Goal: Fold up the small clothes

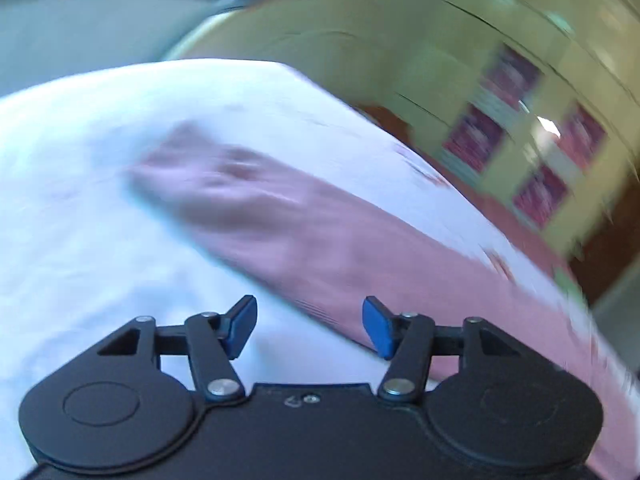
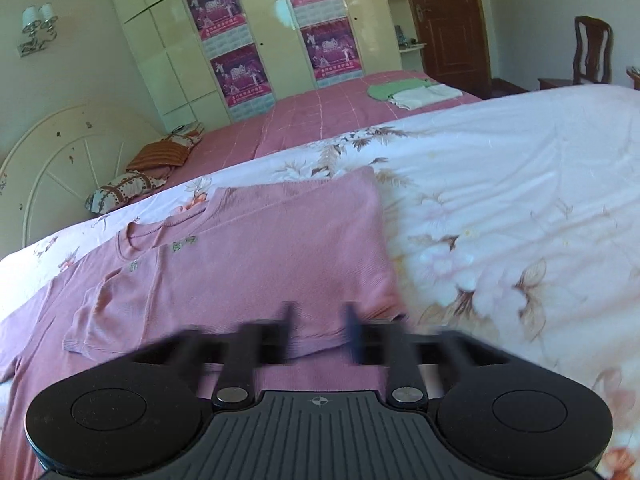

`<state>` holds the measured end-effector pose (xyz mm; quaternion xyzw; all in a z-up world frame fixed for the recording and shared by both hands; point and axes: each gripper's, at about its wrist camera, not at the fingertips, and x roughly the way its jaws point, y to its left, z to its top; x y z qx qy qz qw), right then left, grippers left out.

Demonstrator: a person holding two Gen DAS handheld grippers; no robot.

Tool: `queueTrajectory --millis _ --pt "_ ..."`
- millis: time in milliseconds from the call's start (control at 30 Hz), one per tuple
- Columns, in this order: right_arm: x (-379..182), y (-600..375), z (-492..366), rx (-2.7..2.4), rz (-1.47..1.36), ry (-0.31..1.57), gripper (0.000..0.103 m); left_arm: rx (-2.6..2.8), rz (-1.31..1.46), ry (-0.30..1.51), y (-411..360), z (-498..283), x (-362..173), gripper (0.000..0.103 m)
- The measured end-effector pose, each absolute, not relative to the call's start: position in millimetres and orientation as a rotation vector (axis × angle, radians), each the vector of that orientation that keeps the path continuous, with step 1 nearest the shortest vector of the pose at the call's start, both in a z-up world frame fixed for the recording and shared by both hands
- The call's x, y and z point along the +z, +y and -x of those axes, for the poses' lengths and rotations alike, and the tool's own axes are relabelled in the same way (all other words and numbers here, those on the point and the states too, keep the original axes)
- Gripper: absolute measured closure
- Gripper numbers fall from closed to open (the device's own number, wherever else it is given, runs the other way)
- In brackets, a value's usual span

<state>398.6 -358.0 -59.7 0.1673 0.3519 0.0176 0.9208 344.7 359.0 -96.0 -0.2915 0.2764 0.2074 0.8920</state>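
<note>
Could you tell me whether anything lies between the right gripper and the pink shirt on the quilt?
Nothing visible does. The right gripper stands open just above the pink shirt, whose folded edge lies right under its fingers on the floral quilt.

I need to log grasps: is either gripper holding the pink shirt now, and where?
Neither. The left gripper and right gripper are open above the shirt.

Both tools tilt downward with jaws parted and nothing between them: left tool [image 1: 309, 328], right tool [image 2: 320, 334].
</note>
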Motion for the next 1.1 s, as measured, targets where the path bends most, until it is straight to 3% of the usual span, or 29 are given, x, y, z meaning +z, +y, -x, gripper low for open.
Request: queueTrajectory --millis 100,133,200,367,400,433,567,667,767,900,1100 --pt "-57.1 -336.9 -392.6 0.044 -0.372 0.69 0.033 0.507 0.749 0.502 410.5 -329.6 -104.9 0.049" --pt "-56.3 -328.5 -392.3 0.052 -0.384 0.689 0.043 0.511 0.784 0.484 422.4 -328.9 -107.7 0.051" --pt "-53.8 -313.2 -393.9 0.054 -0.393 0.698 0.051 0.506 0.832 0.463 440.5 -333.6 -113.6 0.052" --pt "-43.8 -271.9 -399.0 0.063 -0.369 0.709 0.051 0.469 0.865 0.429 465.1 -354.2 -121.5 0.058" --pt "-42.0 -266.2 -400.0 0.064 -0.366 0.71 0.051 0.462 0.865 0.43 469.9 -359.5 -123.2 0.068" --pt "-39.4 -259.2 -401.1 0.064 -0.359 0.712 0.051 0.458 0.861 0.443 474.0 -364.5 -124.2 0.097" --pt "-30.6 -242.2 -406.6 0.068 -0.336 0.717 0.051 0.36 0.799 0.282 469.9 -361.4 -100.8 0.098" --pt "-25.6 -237.9 -407.2 0.068 -0.314 0.702 0.051 0.431 0.854 0.48 483.5 -377.1 -130.4 0.093" --pt "-29.5 -241.4 -410.8 0.059 -0.338 0.728 0.051 0.394 0.897 0.441 488.2 -376.7 -132.9 0.092" --pt "-32.1 -252.2 -405.3 0.047 -0.359 0.724 0.051 0.397 0.759 0.437 467.5 -389.5 -111.0 0.098" --pt "-43.4 -273.8 -398.1 0.037 -0.401 0.733 0.051 0.275 0.504 0.434 384.6 -424.6 -67.0 0.098"
